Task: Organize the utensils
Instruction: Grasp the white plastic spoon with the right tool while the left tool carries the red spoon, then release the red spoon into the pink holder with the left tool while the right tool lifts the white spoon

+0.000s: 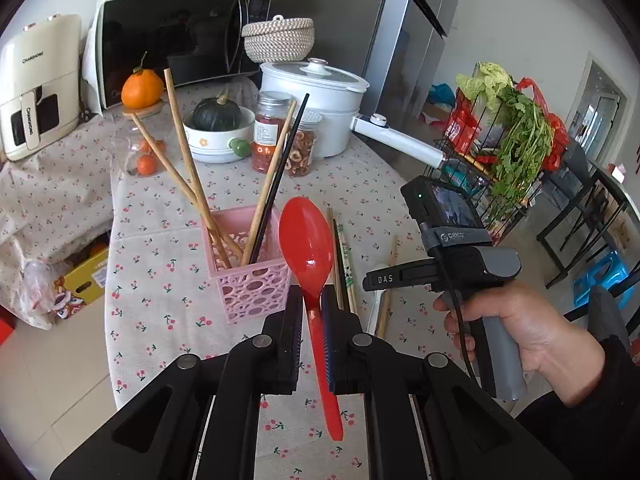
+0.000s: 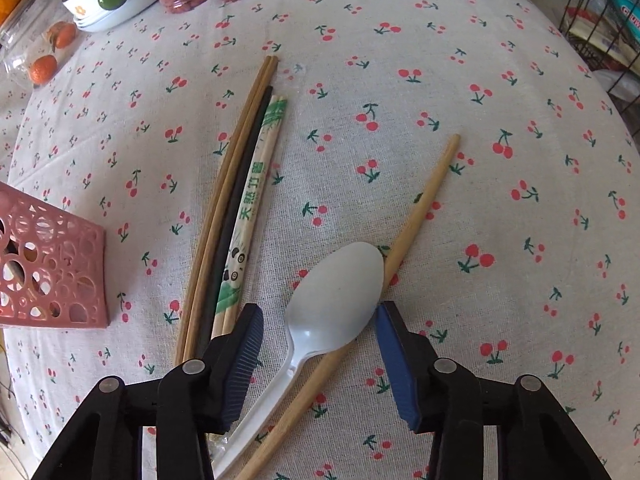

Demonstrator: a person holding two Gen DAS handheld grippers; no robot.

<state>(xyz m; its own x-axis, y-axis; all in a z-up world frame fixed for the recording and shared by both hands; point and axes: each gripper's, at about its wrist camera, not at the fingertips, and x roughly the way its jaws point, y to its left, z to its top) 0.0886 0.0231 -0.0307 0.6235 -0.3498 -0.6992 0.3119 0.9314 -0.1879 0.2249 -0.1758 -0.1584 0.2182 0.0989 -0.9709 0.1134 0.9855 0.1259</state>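
My left gripper [image 1: 312, 300] is shut on a red plastic spoon [image 1: 308, 248], bowl pointing forward, held above the table just right of the pink perforated basket [image 1: 250, 280]. The basket holds several chopsticks [image 1: 192, 168]. My right gripper [image 2: 320, 320] is open, low over the table, its fingers either side of a white plastic spoon [image 2: 332, 296] that lies across a single wooden chopstick [image 2: 424, 200]. A bundle of several chopsticks [image 2: 236, 208] lies to the left of it. The pink basket's corner [image 2: 52, 268] shows at the left edge of the right wrist view.
The cherry-print tablecloth [image 2: 480, 120] covers the table. At the back stand a white pot [image 1: 316, 92], two jars [image 1: 272, 136], a bowl with a squash [image 1: 218, 128], oranges [image 1: 146, 160], a microwave [image 1: 176, 36]. A wire rack with greens [image 1: 508, 128] stands to the right.
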